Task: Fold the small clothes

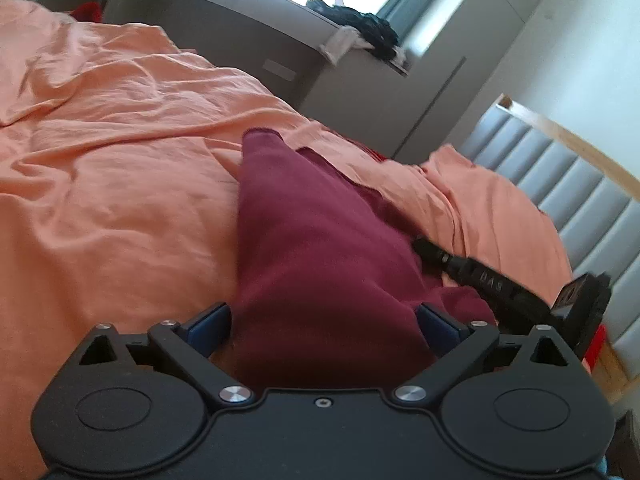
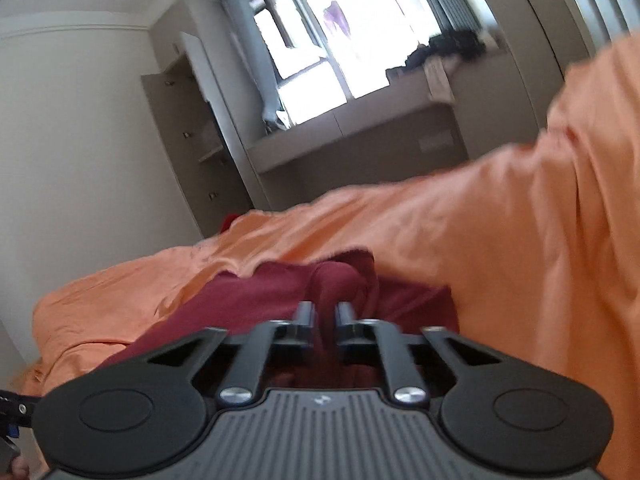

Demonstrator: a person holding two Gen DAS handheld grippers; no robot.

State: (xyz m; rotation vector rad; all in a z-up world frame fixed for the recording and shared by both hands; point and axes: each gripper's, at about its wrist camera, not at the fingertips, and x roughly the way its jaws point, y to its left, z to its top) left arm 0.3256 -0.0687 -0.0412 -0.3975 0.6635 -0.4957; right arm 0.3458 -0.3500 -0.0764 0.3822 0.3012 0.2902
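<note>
A maroon garment lies stretched out on the orange bedsheet. My left gripper is open, its blue pads wide apart with the near end of the garment between them. In the right wrist view my right gripper is shut on a raised fold of the maroon garment, and cloth bunches up ahead of the black fingers. The right gripper also shows in the left wrist view, reaching in from the right to the garment's edge.
The rumpled orange sheet covers the whole bed. A grey padded headboard stands at the right. Beyond the bed a grey cabinet under the window holds a pile of dark clothes. Open shelves stand by the wall.
</note>
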